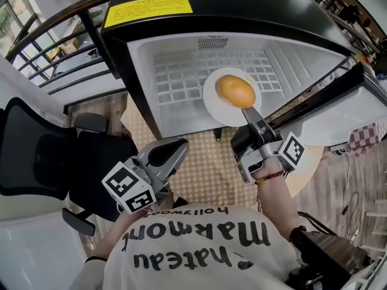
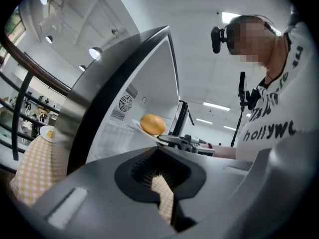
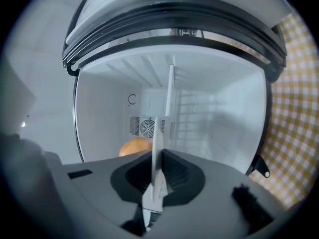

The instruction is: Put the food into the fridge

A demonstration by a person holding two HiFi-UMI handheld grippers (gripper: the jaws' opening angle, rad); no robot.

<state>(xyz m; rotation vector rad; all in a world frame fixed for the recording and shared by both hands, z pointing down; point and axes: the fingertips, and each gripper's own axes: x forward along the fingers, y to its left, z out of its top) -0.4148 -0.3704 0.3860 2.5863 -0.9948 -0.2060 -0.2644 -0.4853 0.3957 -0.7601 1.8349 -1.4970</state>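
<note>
Person's shirt (image 1: 193, 246) at bottom. Left tool (image 1: 179, 145) has its jaws together, empty, outside the fridge (image 1: 145, 65). Right tool (image 1: 250, 115) is clamped on the plate (image 1: 213, 101) rim. Bun (image 1: 236, 91) sits mid-plate, inside the open fridge, right half.

Left of the left tool (image 1: 179, 148), a black office chair (image 1: 42, 156). Beyond it, a wood-topped railing (image 1: 54, 22) and daylit windows (image 1: 18, 8). Under both tools, a yellow checked counter cloth (image 1: 208, 168). Right of the right tool (image 1: 250, 115), pale wood-plank floor (image 1: 341, 186). Overhead, white ceiling (image 2: 199, 44) with strip lights (image 2: 217, 106).
</note>
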